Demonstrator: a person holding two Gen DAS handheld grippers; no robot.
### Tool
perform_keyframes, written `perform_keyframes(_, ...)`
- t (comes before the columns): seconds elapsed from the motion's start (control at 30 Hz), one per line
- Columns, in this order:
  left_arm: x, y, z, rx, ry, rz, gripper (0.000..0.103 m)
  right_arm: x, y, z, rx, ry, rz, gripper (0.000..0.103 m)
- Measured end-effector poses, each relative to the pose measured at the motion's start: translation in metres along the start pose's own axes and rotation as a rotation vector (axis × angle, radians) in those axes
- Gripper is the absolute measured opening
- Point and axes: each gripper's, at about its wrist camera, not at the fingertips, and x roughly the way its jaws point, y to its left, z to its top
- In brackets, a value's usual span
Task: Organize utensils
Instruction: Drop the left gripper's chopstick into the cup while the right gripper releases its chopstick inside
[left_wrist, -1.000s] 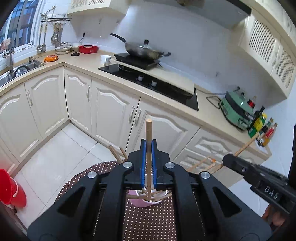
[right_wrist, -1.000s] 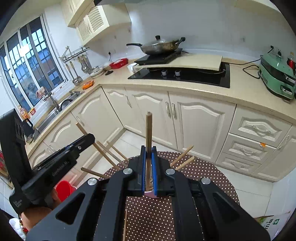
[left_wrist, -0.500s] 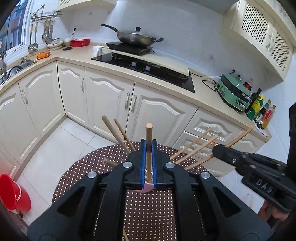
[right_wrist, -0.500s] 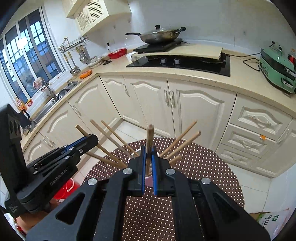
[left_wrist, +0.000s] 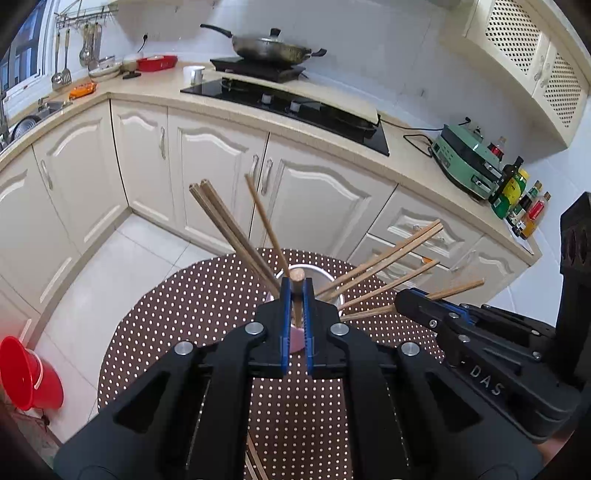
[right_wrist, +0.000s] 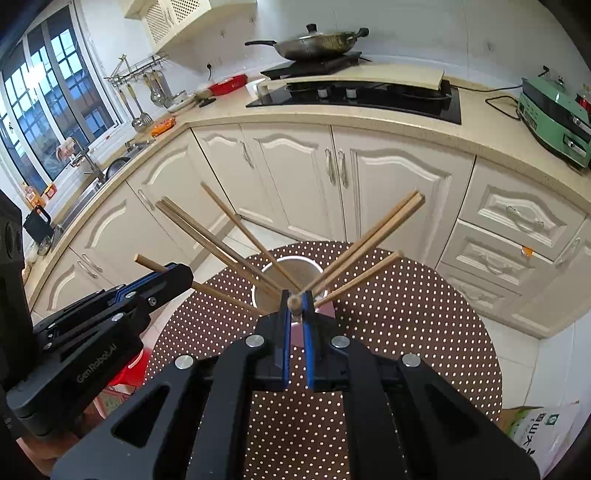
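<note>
A pink cup with a metal rim (left_wrist: 317, 268) stands on the round brown dotted table (left_wrist: 184, 314), and several wooden chopsticks (left_wrist: 229, 221) fan out of it. My left gripper (left_wrist: 296, 286) is shut on one upright chopstick (left_wrist: 296, 275) right over the cup's near rim. In the right wrist view, my right gripper (right_wrist: 295, 298) is shut on another chopstick (right_wrist: 294, 303) over the same cup (right_wrist: 258, 290). The left gripper (right_wrist: 184, 271) comes in from the left there, its chopstick (right_wrist: 146, 261) slanting toward the cup. The right gripper (left_wrist: 402, 299) shows at the cup's right.
Loose chopsticks (left_wrist: 255, 458) lie on the table under my left gripper. A red bucket (left_wrist: 26, 373) stands on the floor at left, a printed bag (right_wrist: 535, 428) at right. Cream cabinets (left_wrist: 314, 206) and a counter with hob, wok (left_wrist: 269, 46) and bottles (left_wrist: 517, 199) run behind.
Both grippers have come down toward the cup with their chopsticks. Less of each held stick shows above the jaws, and the fanned chopsticks now stand higher in both views.
</note>
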Motion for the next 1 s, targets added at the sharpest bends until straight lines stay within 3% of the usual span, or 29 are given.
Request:
perform_keyframes(0.73, -0.013, 0.011, -0.012, 0.000, 0.087, -0.011, 0.008, -0.017, 0.009, -0.012, 0.103, -0.019, -0.017, 0.013)
perform_keyframes(0.77, -0.015, 0.013, -0.014, -0.002, 0.089, -0.012, 0.014, -0.020, 0.008, -0.014, 0.111, -0.021, -0.016, 0.014)
perform_keyframes(0.87, -0.024, 0.021, -0.019, -0.016, 0.071, -0.006, 0.048, -0.027, 0.008, -0.018, 0.131, -0.033, -0.020, 0.016)
perform_keyframes(1.0, -0.031, 0.033, -0.028, -0.029, 0.072, -0.003, 0.049, -0.034, 0.012, -0.026, 0.145, -0.038, -0.022, 0.016)
